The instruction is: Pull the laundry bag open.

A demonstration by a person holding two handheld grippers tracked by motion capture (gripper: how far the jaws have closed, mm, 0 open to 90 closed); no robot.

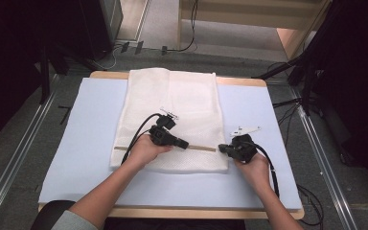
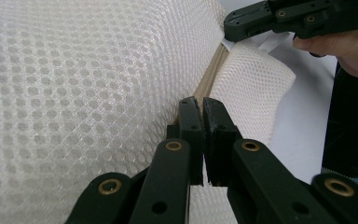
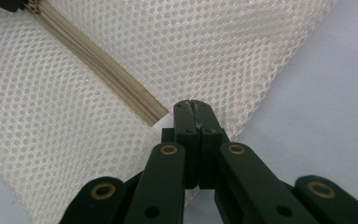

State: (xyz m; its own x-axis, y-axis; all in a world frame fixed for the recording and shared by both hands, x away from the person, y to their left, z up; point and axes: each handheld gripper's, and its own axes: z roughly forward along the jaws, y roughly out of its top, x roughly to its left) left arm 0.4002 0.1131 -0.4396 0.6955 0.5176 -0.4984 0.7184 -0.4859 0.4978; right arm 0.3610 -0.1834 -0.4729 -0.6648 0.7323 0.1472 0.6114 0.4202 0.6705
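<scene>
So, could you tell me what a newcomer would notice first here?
A white mesh bag lies spread mid-table on a pale blue mat, a beige zipper running across its near end. The left gripper sits on the zipper, jaws nearly closed, and the right gripper is shut at the zipper's end by the bag's right edge.

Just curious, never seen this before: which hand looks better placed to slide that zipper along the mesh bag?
Probably the left: its tongs sit closed right on the zipper mid-bag, while the right tongs are clamped at the bag's edge, seemingly anchoring it.
</scene>
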